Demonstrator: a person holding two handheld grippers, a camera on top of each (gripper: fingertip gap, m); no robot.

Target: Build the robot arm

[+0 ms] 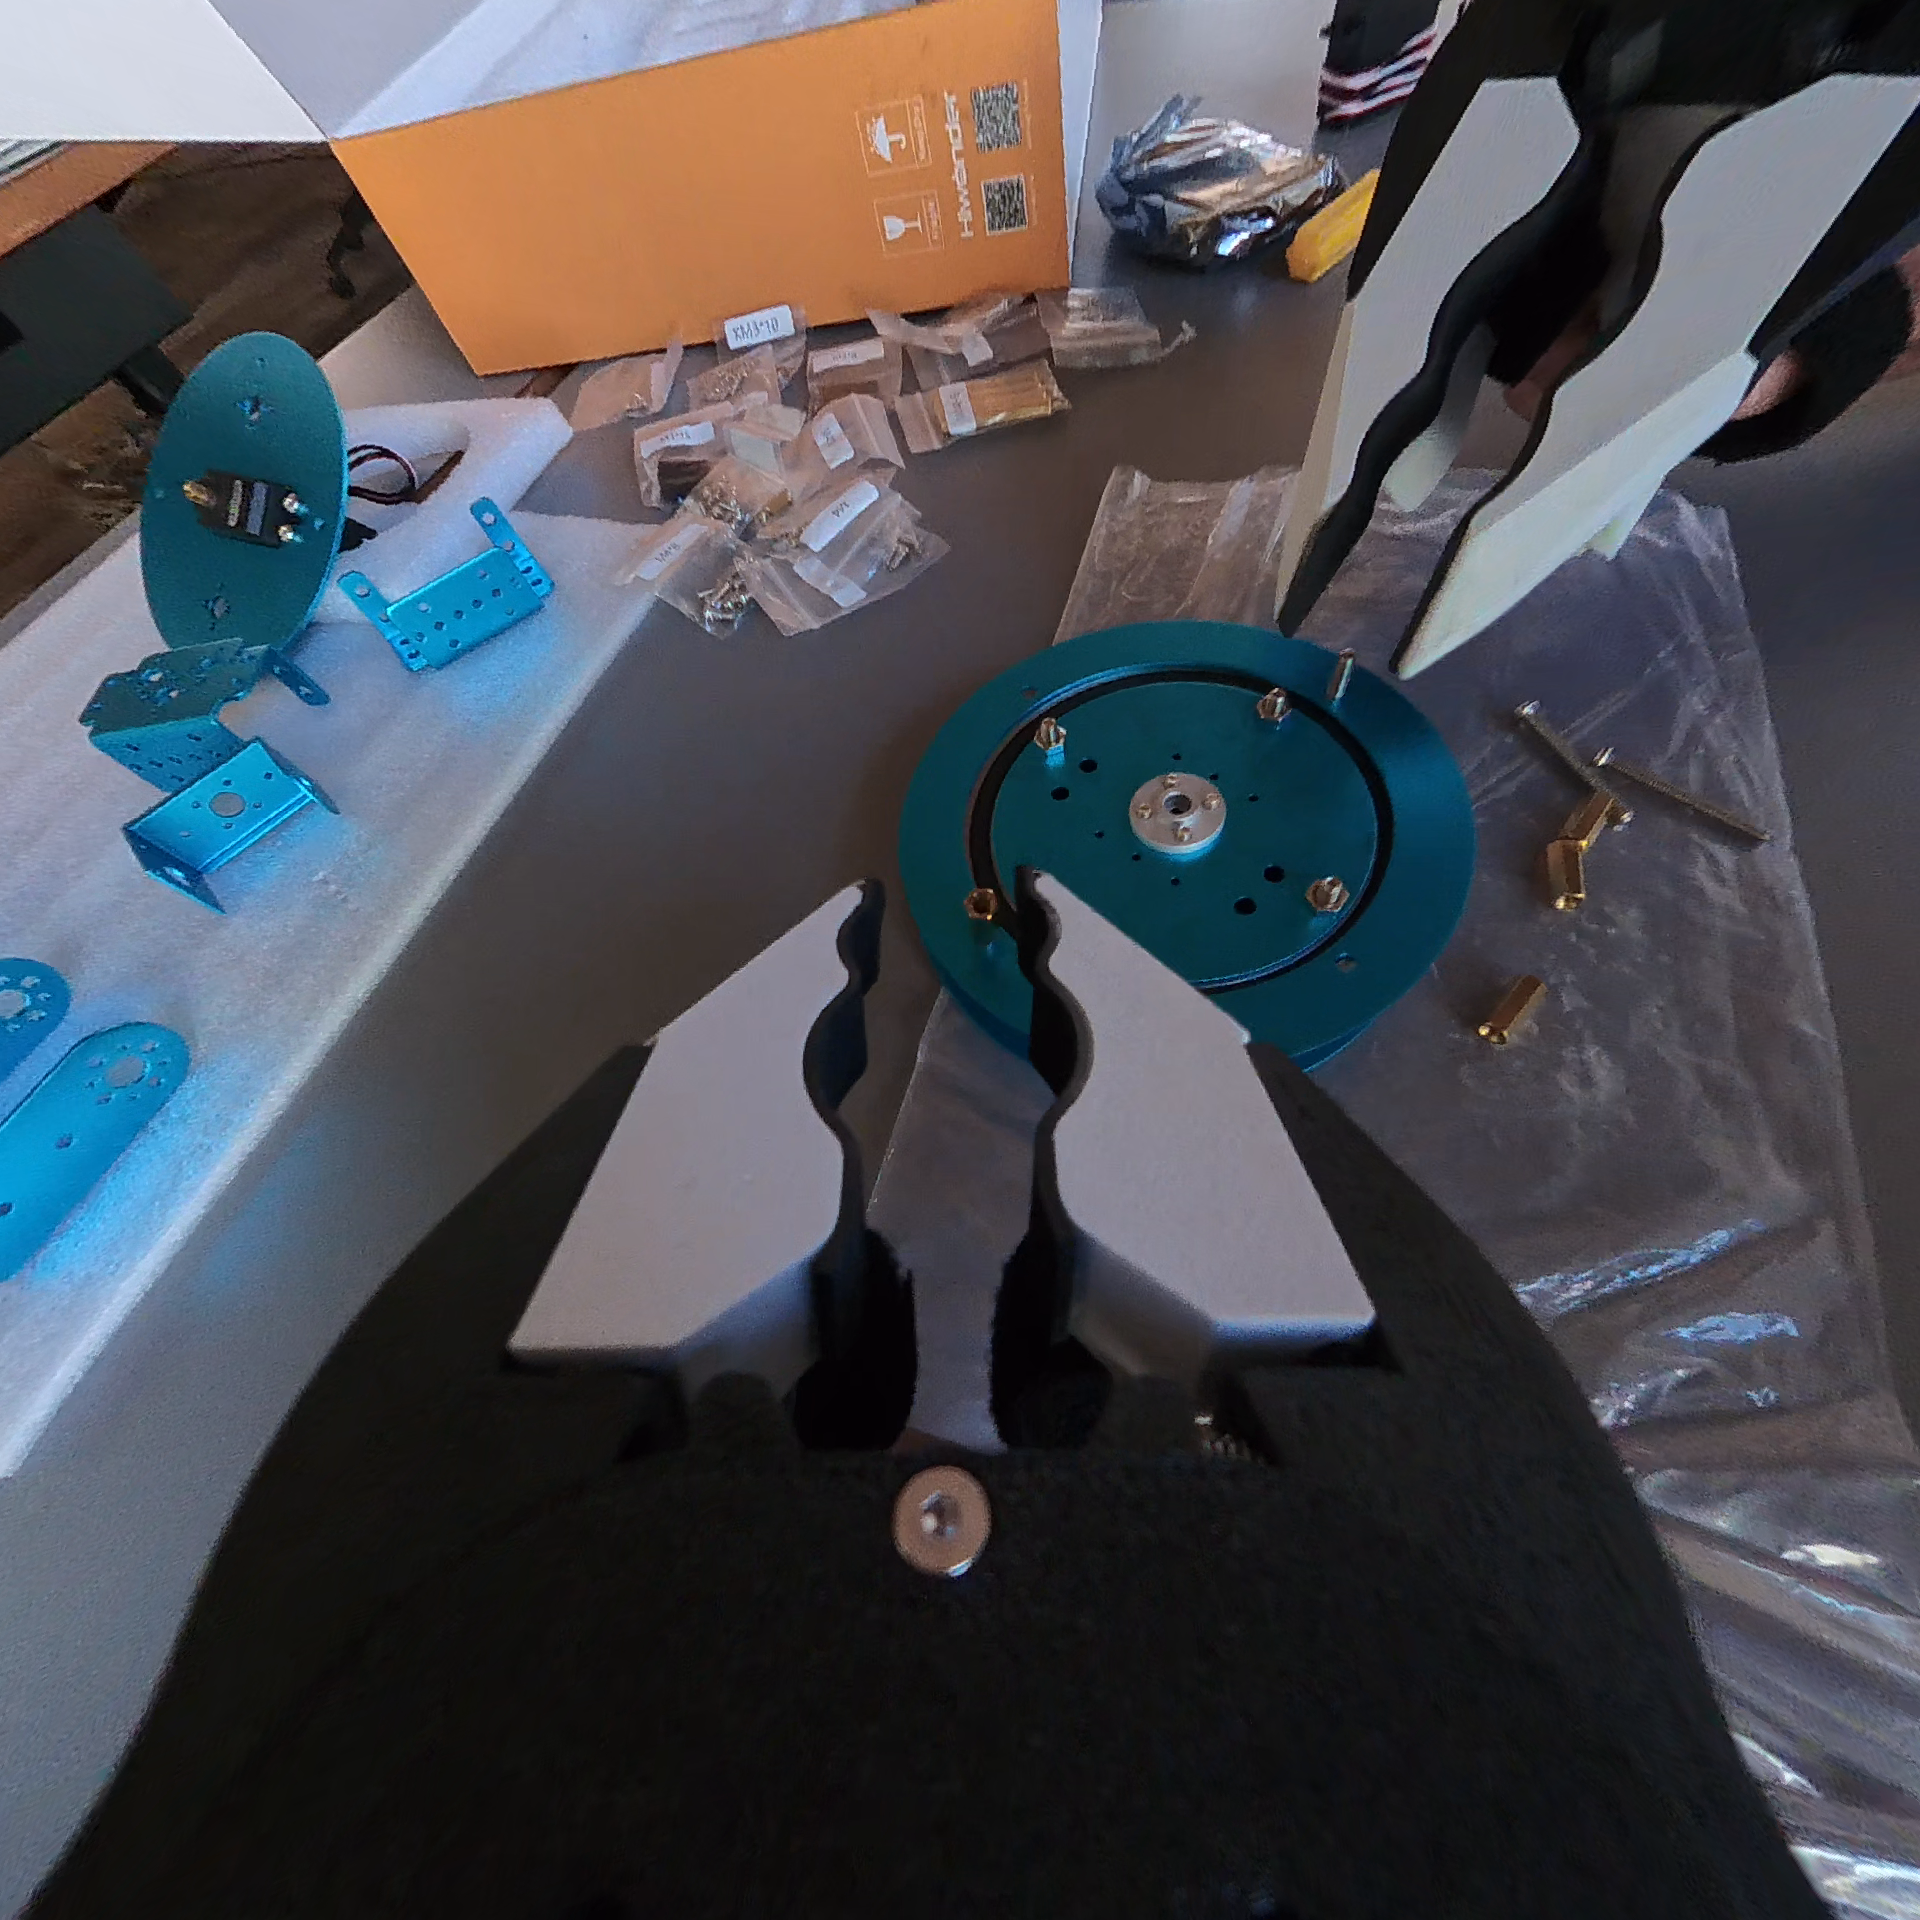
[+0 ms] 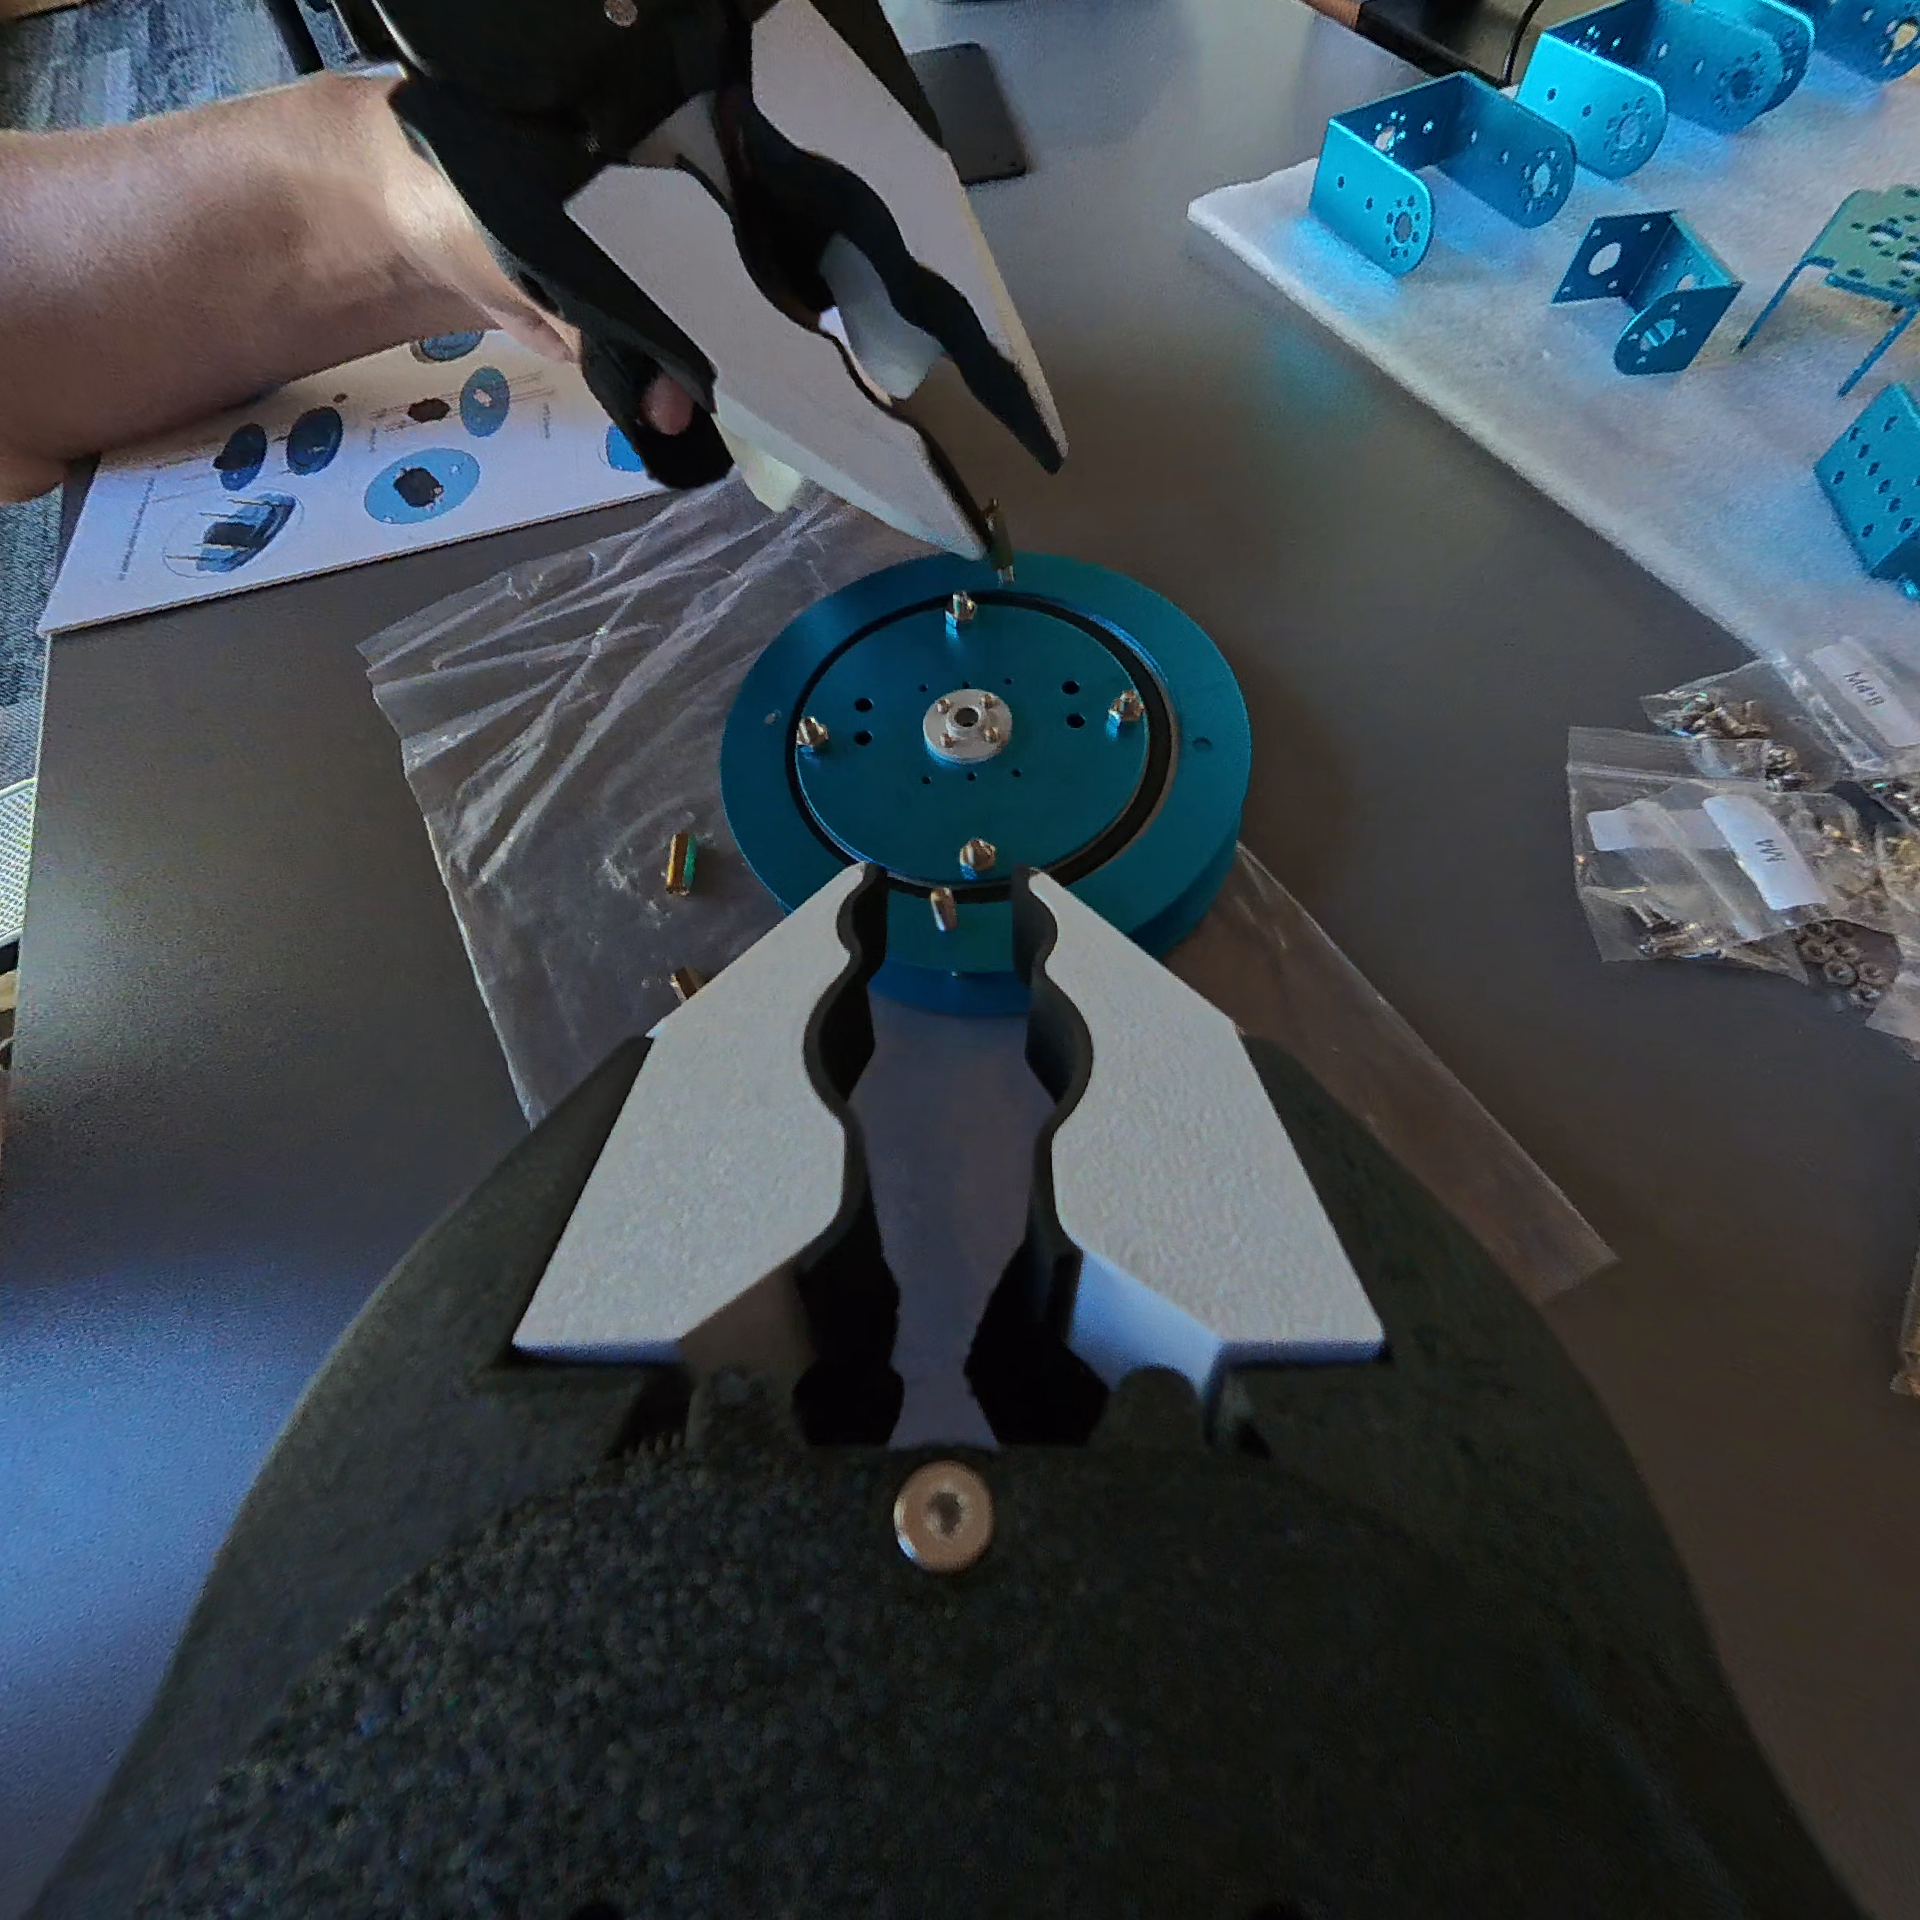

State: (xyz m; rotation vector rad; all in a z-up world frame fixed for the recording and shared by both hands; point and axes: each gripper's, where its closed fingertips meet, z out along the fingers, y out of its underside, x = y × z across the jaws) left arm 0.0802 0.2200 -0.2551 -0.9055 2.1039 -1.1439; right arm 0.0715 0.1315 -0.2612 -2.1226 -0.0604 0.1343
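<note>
Note blue disc assembly (image 1: 1143, 914) flat at frame centre on a clear plastic bag (image 1: 1662, 1039), hole side up. Judge the flat lie as giving access from above and the bag as a catch for small parts. Log loose brass standoffs (image 1: 1512, 1010) and long screws (image 1: 1662, 800) on the bag at right.

Record left gripper (image 1: 945, 899) with fingers spread, pinching nothing. Place its tips at the disc's near rim, either side of one upright rim standoff (image 1: 982, 906), close to one finger; cannot tell contact. In the right wrist view, see it slanting steeply down from upper left, held by a person's hand (image 2: 260, 260).

Record right gripper (image 2: 945, 878) likewise spread, tips straddling a second rim standoff (image 2: 942, 909) without closing. In the left wrist view, see it pointing down from upper right.

Log blue brackets (image 2: 1455, 156) and screw bags (image 2: 1745, 862) well apart.
</note>
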